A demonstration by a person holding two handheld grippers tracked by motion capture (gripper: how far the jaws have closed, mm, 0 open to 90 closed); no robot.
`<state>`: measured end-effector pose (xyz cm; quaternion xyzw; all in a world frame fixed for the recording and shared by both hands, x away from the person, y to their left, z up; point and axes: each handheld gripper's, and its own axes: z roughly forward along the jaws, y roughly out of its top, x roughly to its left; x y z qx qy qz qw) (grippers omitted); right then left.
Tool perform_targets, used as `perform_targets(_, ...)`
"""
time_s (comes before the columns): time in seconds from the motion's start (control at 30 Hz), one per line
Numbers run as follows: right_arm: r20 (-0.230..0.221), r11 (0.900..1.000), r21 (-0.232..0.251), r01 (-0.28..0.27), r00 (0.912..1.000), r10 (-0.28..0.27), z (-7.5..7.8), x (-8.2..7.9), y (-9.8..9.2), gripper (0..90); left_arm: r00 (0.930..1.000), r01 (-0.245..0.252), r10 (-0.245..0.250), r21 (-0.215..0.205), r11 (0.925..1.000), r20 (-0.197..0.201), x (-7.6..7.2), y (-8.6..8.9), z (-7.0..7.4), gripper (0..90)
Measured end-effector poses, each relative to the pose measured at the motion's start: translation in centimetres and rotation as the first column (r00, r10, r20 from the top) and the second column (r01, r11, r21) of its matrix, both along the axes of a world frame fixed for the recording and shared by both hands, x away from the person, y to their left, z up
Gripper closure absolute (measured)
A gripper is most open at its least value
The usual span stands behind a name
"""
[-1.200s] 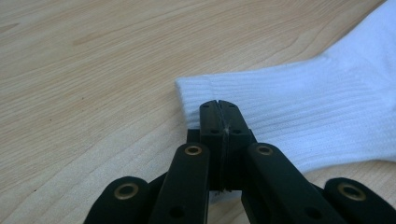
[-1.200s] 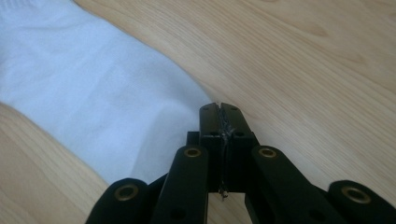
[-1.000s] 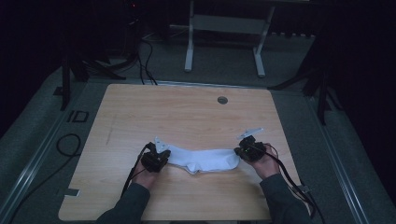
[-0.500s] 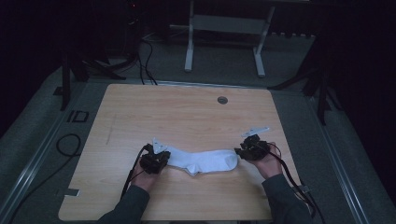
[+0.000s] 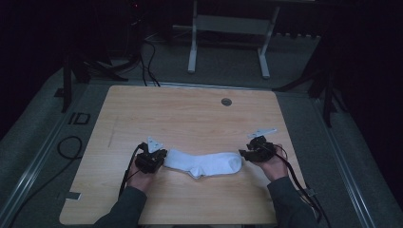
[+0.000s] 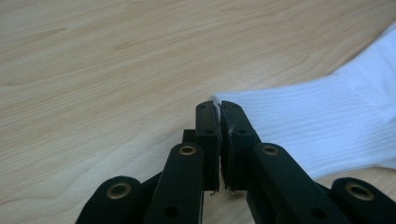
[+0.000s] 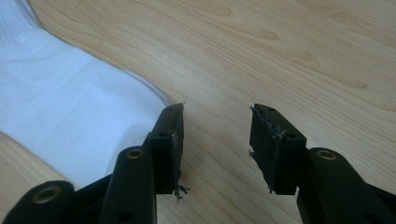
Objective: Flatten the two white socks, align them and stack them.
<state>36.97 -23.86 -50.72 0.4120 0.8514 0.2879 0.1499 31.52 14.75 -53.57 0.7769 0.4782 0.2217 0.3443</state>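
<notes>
white sock stretched flat between two grippers

a white sock lies flat on the wooden table, near the person's edge and roughly midway across. it runs left to right with a small bump at its lower middle.

the left gripper sits at the sock's left end, held by the person's left hand. in the left gripper view its jaws are pressed nearly together with the corner of the ribbed sock pinched between them at the tips, so it is clamped on the sock.

the right gripper sits at the sock's right end, held by the right hand. in the right gripper view its jaws stand apart with bare wood between them; the sock lies just beside the left-hand jaw, not gripped.

a small round grommet is set in the table's far side.
</notes>
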Motion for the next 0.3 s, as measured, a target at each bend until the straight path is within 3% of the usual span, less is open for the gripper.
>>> perform_targets(0.3, 0.004, 0.999, 0.033, 0.021, 0.9998, -0.021, 0.1, 0.3, -0.3, 53.0, 0.9992, -0.041, 0.041, -0.002, 0.9992, -0.006, 0.3, 1.8, 0.2, 86.4)
